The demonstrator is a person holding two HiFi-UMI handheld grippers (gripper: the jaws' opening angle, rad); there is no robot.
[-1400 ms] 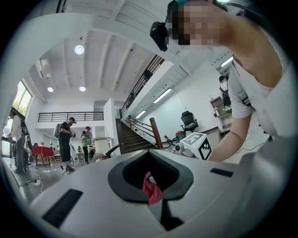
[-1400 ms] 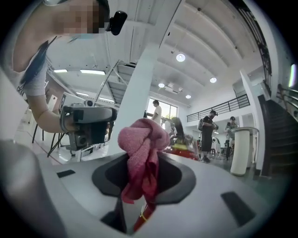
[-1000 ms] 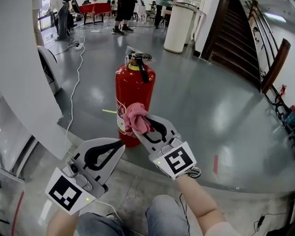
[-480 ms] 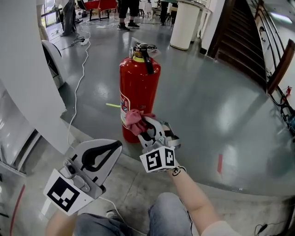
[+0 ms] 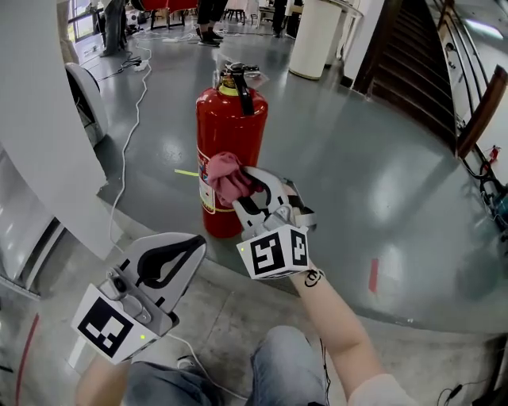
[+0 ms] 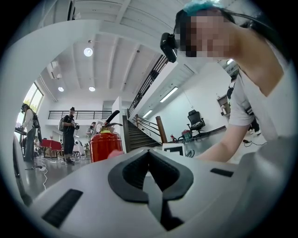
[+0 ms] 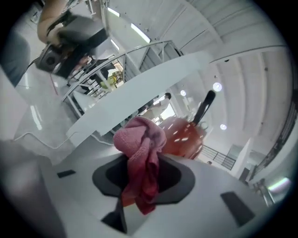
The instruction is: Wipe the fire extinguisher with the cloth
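A red fire extinguisher (image 5: 230,135) with a black handle stands upright on the grey floor, in the middle of the head view. A bunched pink cloth (image 5: 227,176) is pressed against its front, about halfway up, and my right gripper (image 5: 248,186) is shut on it. The right gripper view has the pink cloth (image 7: 142,153) pinched between the jaws, with the red extinguisher (image 7: 184,135) blurred just behind. My left gripper (image 5: 192,247) hangs shut and empty, low and left of the extinguisher. The extinguisher (image 6: 105,144) stands beyond its jaws in the left gripper view.
A white curved wall (image 5: 40,135) rises at the left, with a white cable (image 5: 131,135) trailing over the floor beside it. A white pillar (image 5: 313,36) and dark stairs (image 5: 405,63) stand at the back. People (image 5: 210,16) stand far behind. My knee (image 5: 278,369) is below.
My right gripper dipped with the cloth down the extinguisher's front, then rose to mid-height and turned. The left gripper stayed low at the left.
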